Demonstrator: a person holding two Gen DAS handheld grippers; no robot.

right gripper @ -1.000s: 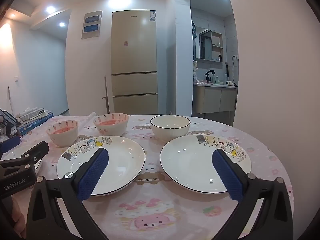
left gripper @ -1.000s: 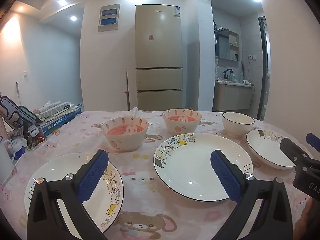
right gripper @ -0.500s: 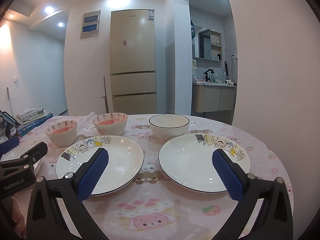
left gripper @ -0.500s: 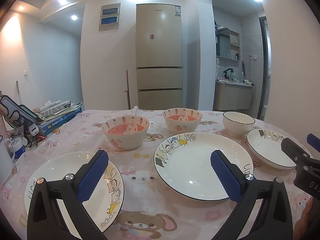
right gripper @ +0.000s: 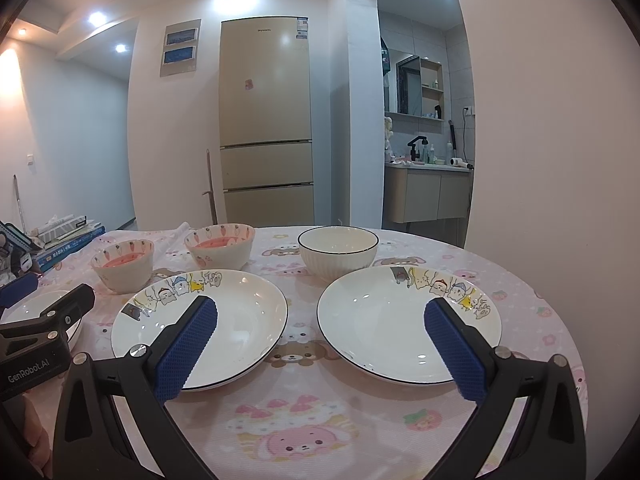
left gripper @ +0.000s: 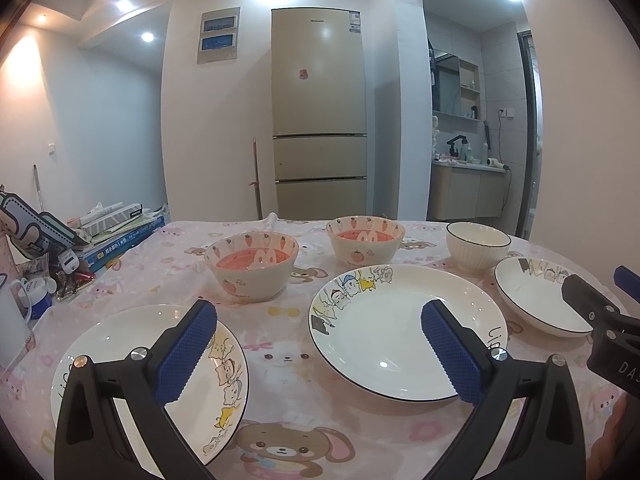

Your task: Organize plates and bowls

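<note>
Three white cartoon-rimmed plates lie on the pink tablecloth: the left plate (left gripper: 120, 344), the middle plate (left gripper: 384, 332) (right gripper: 240, 312) and the right plate (right gripper: 384, 320) (left gripper: 532, 304). Behind them stand two pink carrot-print bowls (left gripper: 252, 264) (left gripper: 364, 240) and a white ribbed bowl (right gripper: 338, 252) (left gripper: 478, 246). My left gripper (left gripper: 318, 354) hovers open between the left and middle plates. My right gripper (right gripper: 320, 350) hovers open over the near edges of the middle and right plates. Neither holds anything.
Stacked books and boxes (left gripper: 116, 228) and clutter with a white cup (left gripper: 34, 296) fill the table's left side. The round table's edge (right gripper: 568, 328) curves close on the right, near a wall. A fridge (left gripper: 318, 116) stands beyond the table.
Both grippers have dipped very slightly toward the table; the view has barely shifted. Plates and bowls have not moved.
</note>
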